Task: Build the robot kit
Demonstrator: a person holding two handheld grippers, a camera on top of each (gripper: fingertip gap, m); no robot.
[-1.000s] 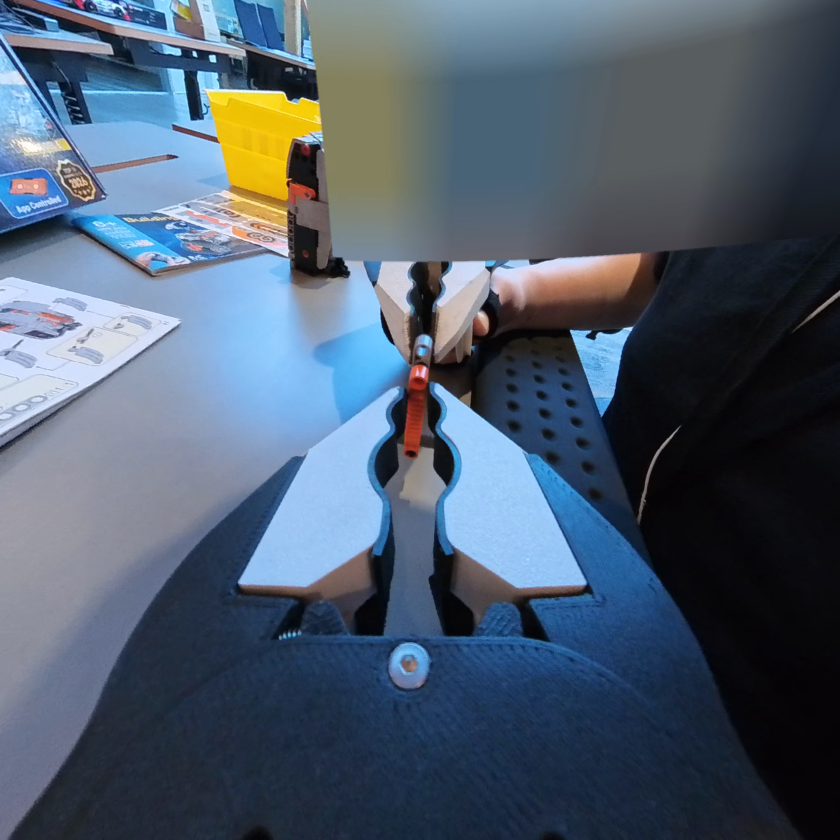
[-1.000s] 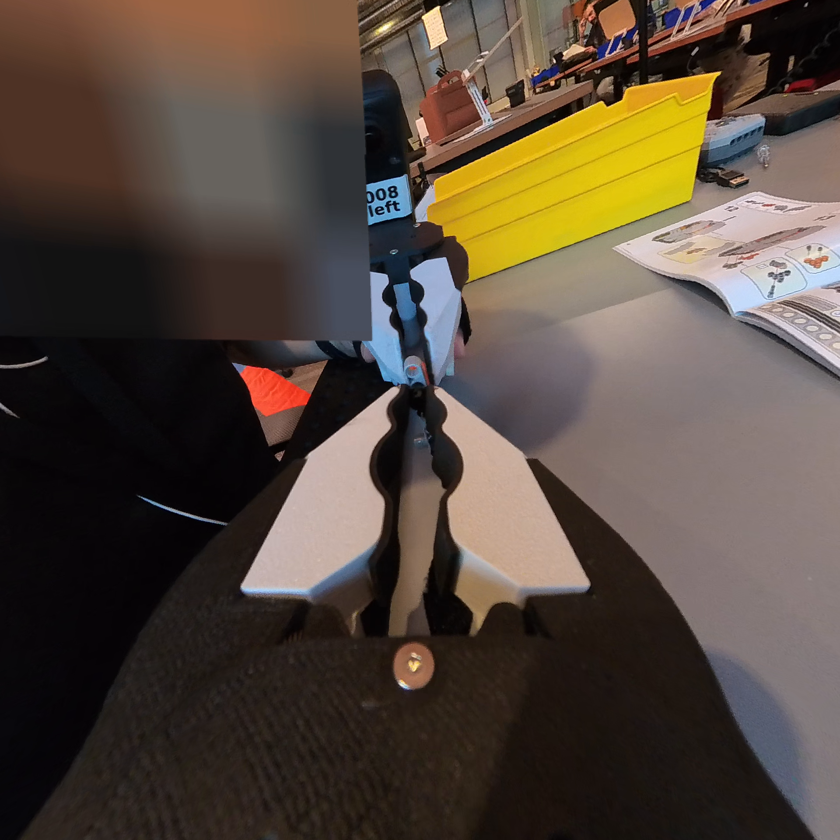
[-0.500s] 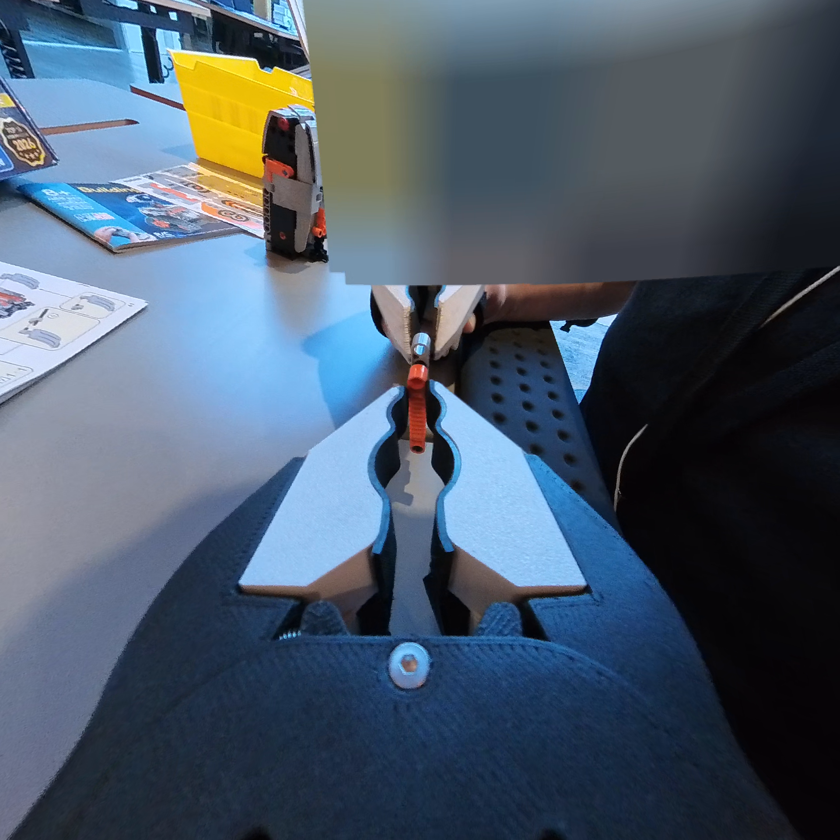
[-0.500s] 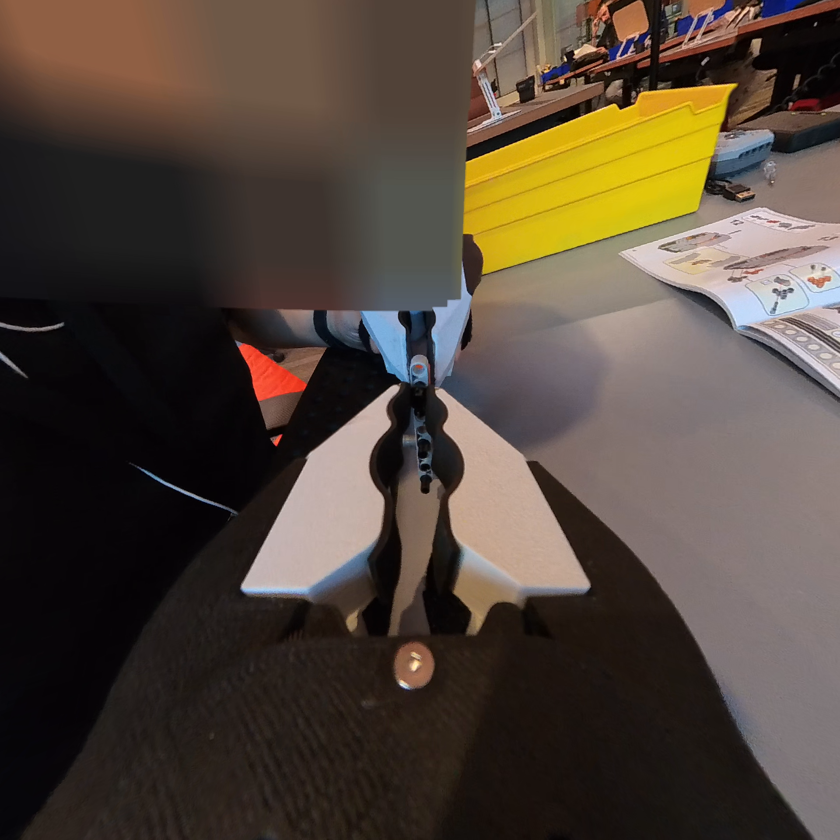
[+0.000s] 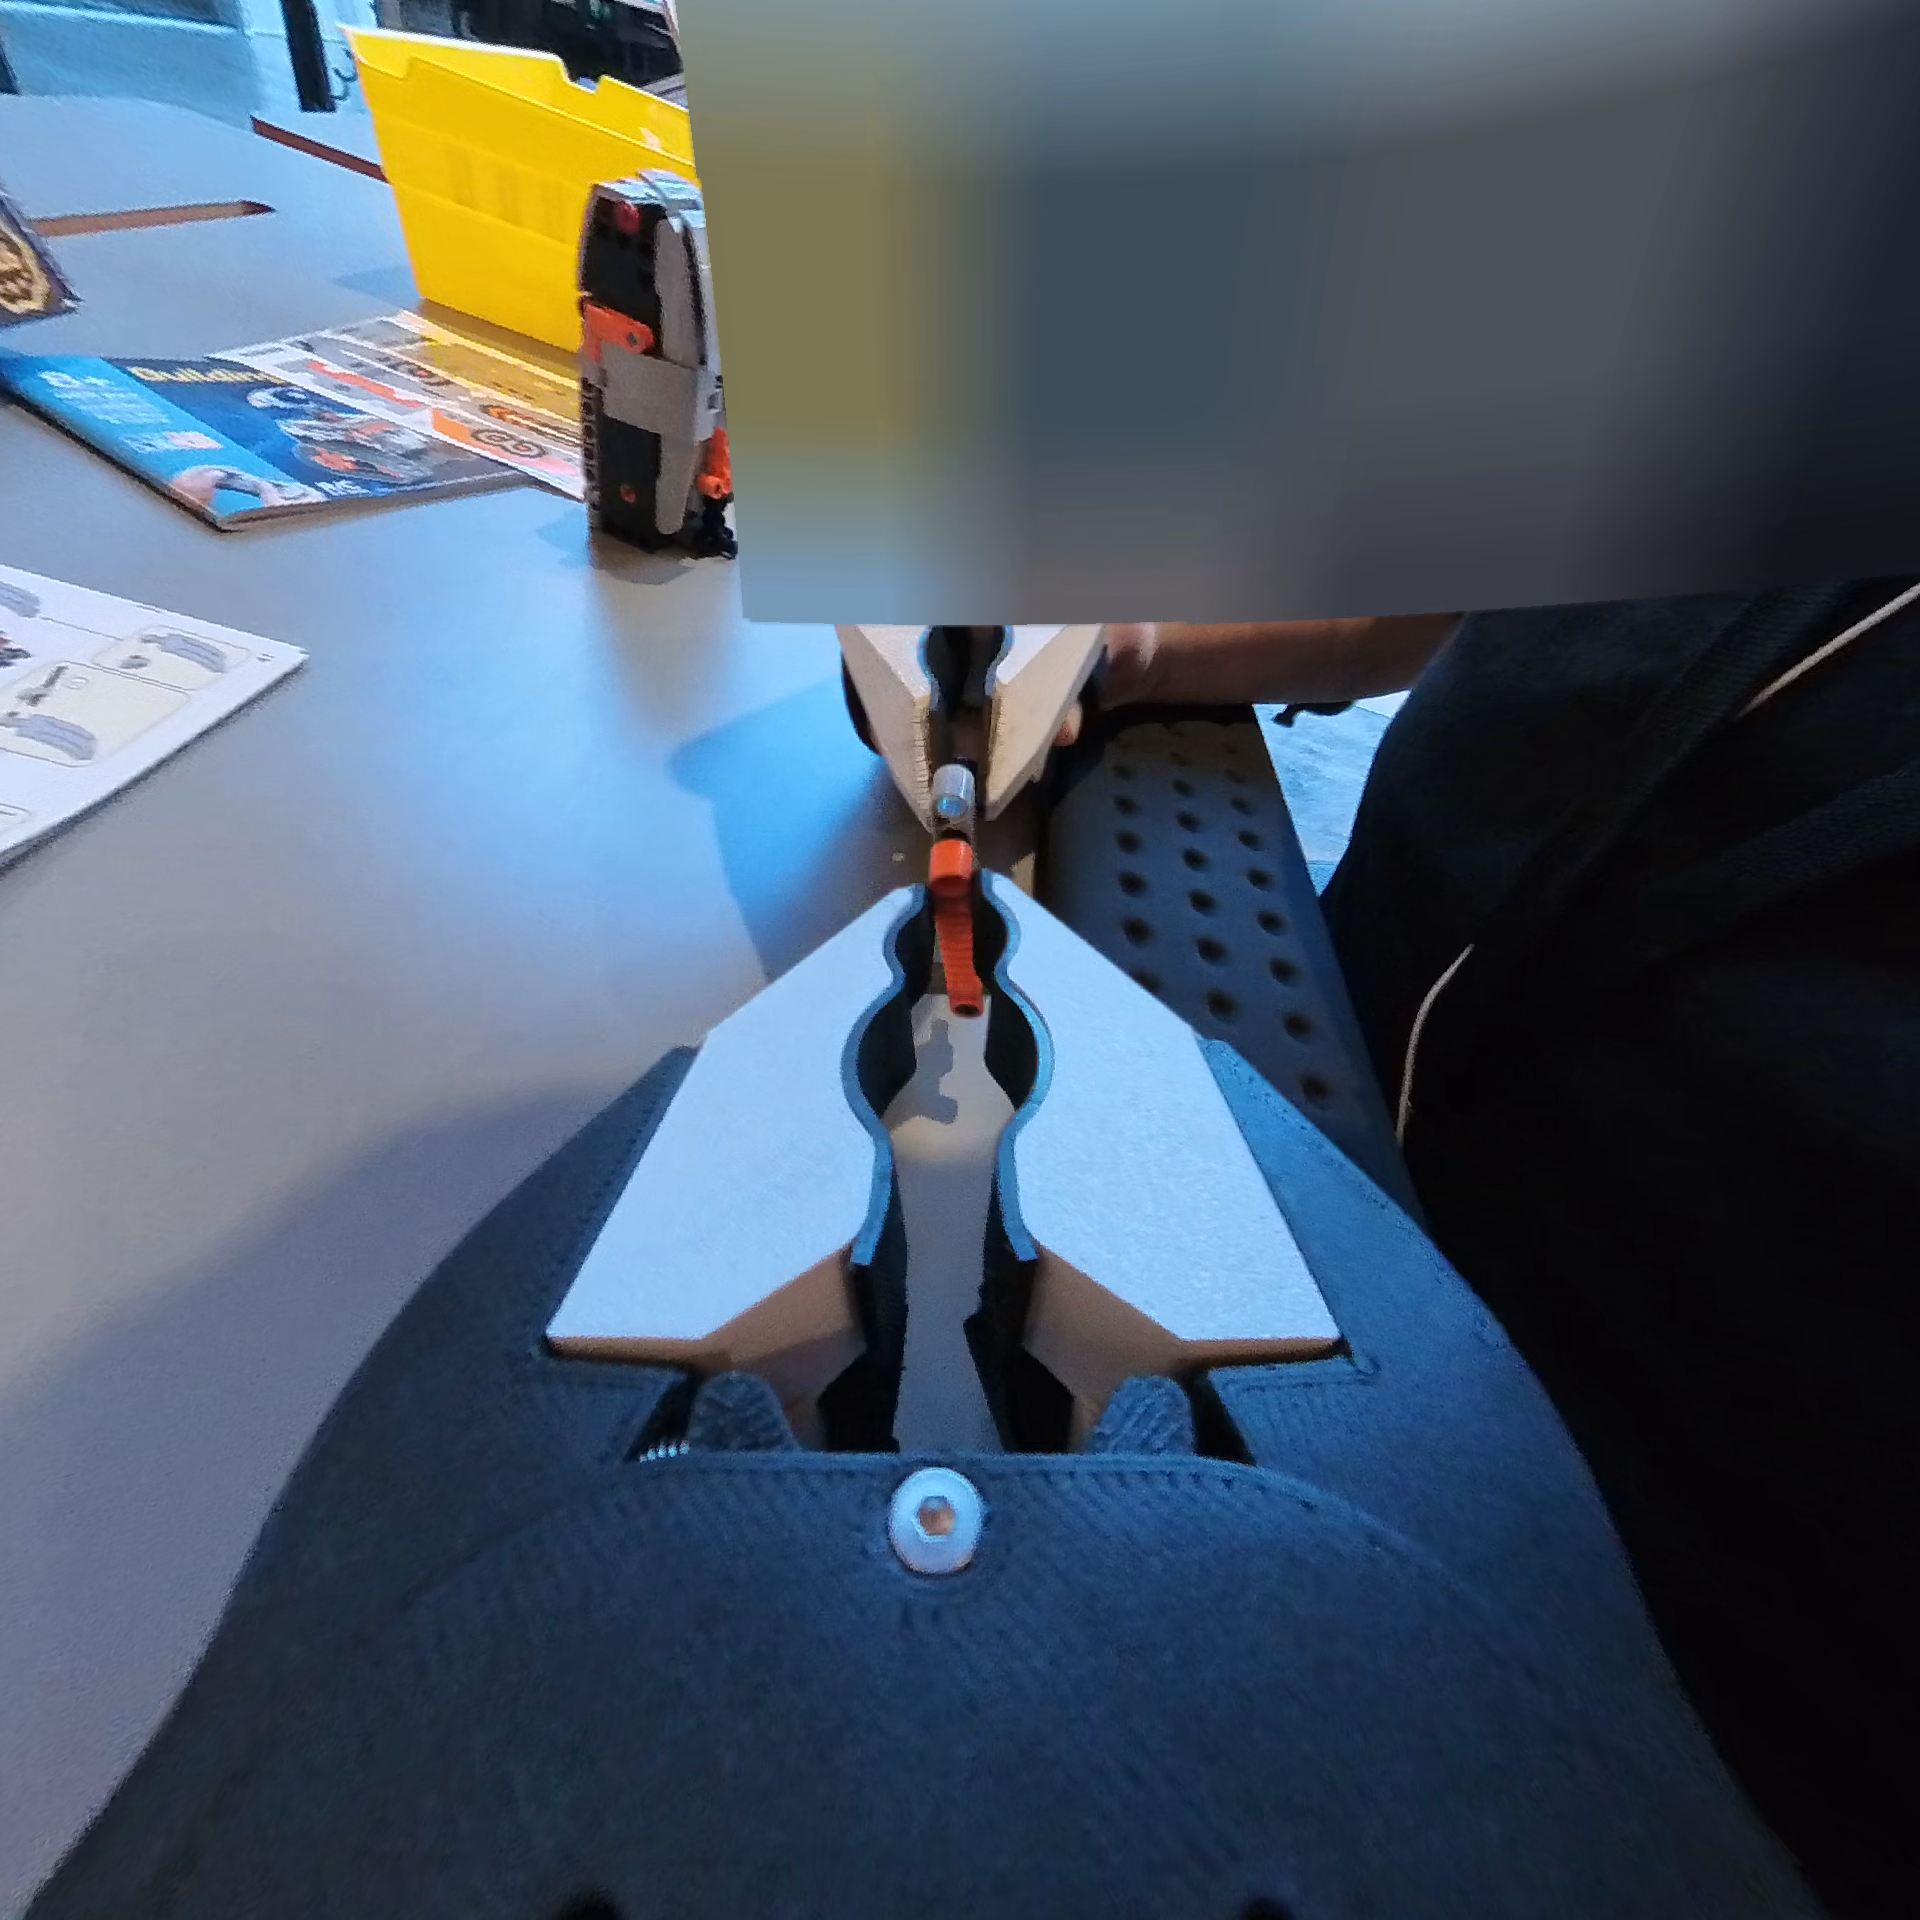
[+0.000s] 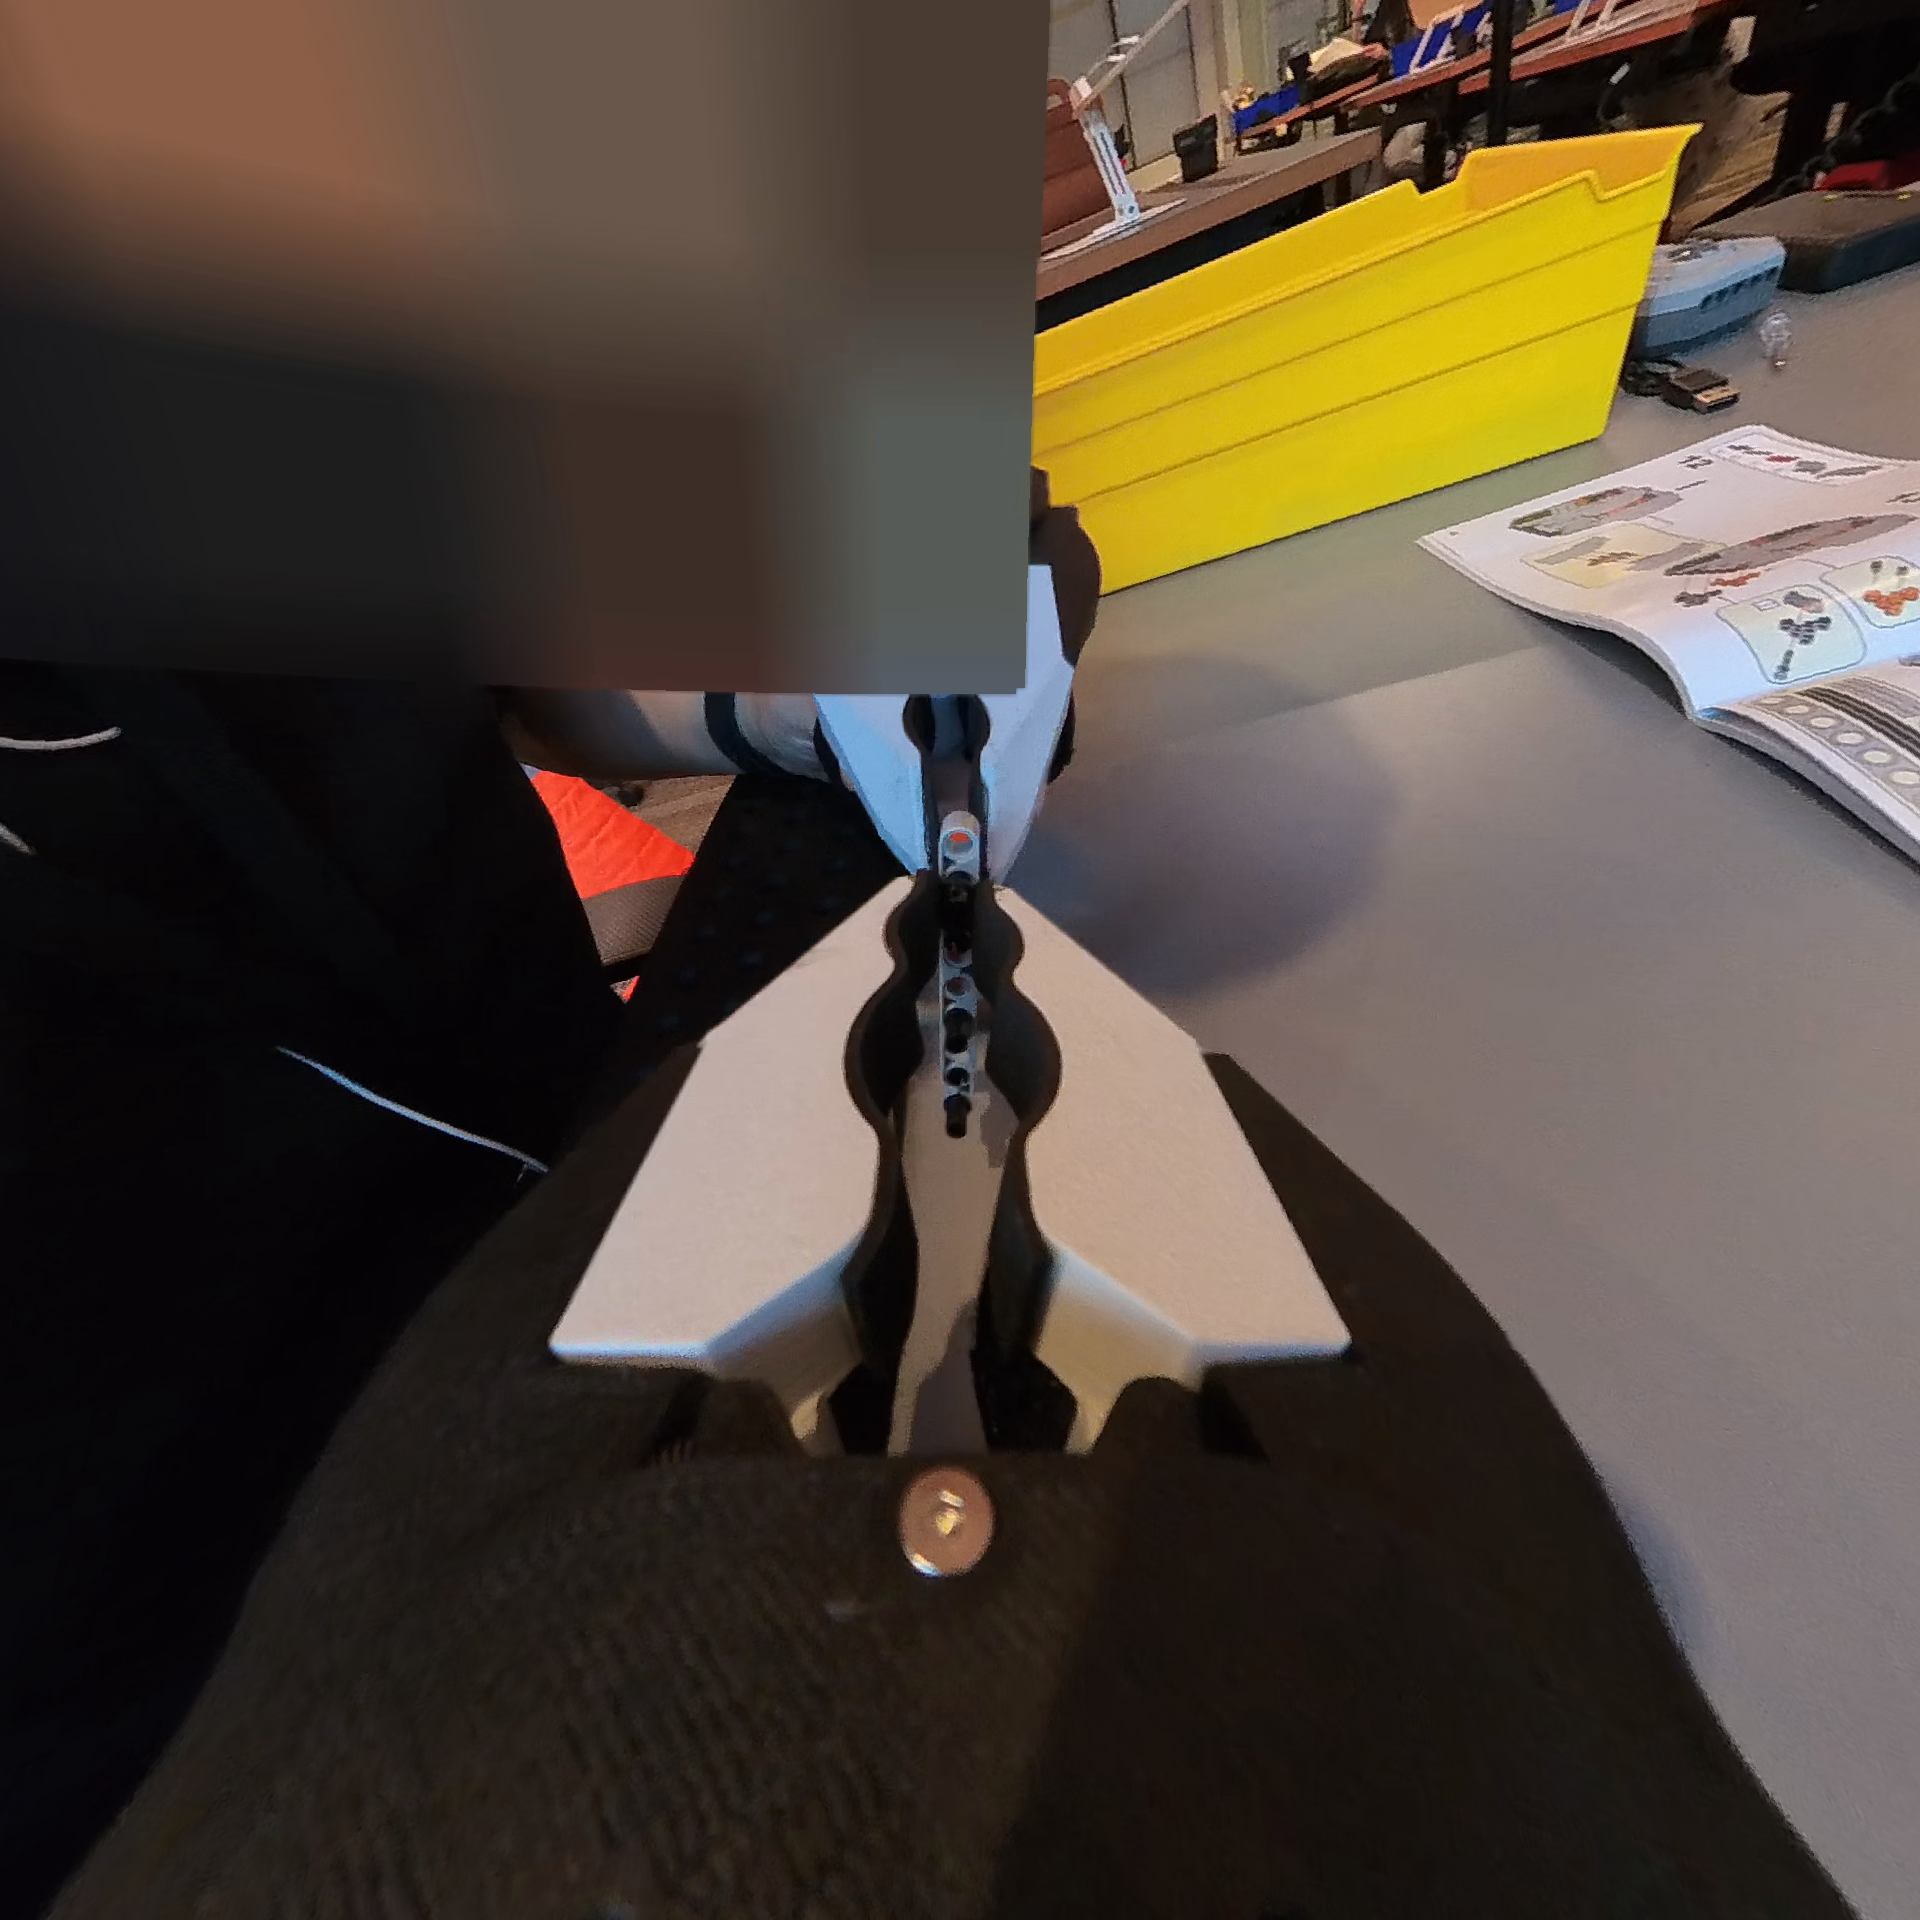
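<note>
Grey beam (image 6: 958, 1023) slid deeper into R gripper (image 6: 958, 904); both jaws clamped, L gripper (image 5: 954, 904) on orange pin (image 5: 956, 935), tip-to-tip

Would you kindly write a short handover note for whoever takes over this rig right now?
The left tool is shut on the orange pin, held lengthwise.
The right tool is shut on the grey holed beam, facing the left tool tip to tip by the grey table edge.
The pin's end meets the beam's end; whether it is seated cannot be told.
Nearby: yellow bin, open booklet, black-and-grey model standing on the table.
</note>
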